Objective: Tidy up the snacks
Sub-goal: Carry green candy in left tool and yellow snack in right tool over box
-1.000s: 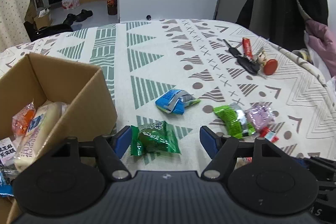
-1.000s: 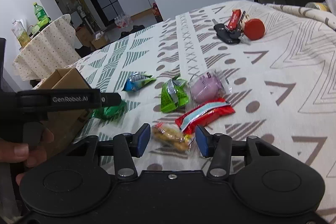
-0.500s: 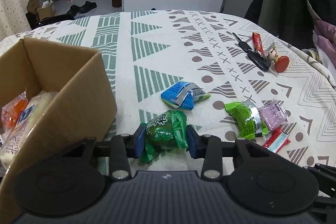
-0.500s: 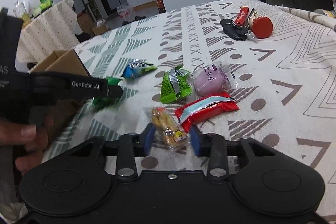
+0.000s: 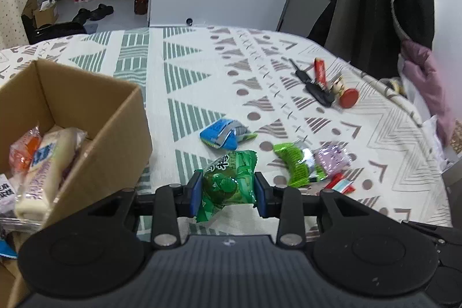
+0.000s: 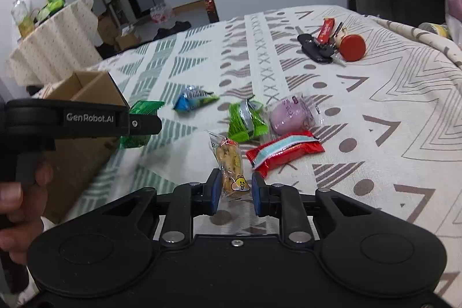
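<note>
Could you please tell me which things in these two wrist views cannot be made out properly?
- Cardboard box: in the left wrist view its near part is cut off by the frame edge and gripper body, so its full contents stay unseen.
- Red packet: left wrist view, mostly behind the left gripper.
- Dark green packet: right wrist view, partly hidden by the left gripper's finger.
- Packet print: too small to read in either view.

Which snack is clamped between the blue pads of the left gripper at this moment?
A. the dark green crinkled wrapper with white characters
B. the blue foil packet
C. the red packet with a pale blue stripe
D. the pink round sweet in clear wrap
A: the left gripper has its pads pressed on both sides of the dark green crinkled wrapper, beside the brown cardboard box.
</note>
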Available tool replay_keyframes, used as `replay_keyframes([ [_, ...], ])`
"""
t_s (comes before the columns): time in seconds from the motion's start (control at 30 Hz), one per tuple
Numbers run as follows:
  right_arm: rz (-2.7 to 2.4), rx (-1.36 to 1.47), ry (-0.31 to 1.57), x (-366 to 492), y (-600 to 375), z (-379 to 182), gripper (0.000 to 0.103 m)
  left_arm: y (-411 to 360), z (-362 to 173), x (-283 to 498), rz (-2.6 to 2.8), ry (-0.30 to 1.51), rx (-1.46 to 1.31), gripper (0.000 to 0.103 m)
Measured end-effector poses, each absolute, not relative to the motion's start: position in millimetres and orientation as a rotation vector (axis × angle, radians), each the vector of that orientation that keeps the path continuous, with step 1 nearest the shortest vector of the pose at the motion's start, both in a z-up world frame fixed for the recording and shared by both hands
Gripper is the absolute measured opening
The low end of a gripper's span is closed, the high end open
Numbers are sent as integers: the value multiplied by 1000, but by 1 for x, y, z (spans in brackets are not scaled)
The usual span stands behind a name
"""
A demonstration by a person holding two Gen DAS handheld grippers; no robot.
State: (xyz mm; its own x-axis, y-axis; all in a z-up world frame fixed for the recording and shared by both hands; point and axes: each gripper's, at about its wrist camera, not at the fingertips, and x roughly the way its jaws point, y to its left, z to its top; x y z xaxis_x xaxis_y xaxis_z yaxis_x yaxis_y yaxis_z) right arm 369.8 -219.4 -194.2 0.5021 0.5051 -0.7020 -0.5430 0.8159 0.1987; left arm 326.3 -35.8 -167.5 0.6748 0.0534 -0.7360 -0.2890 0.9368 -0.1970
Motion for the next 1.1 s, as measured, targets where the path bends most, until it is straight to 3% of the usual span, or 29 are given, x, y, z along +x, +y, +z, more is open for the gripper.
replay_keyframes([
  [0.63,640,41,746,339,-179,-129,22,3,-101,276,177,679,-371,36],
  [1.1,718,33,699,316,-123,-108,22,52,-84,230,258,646,-383,36],
])
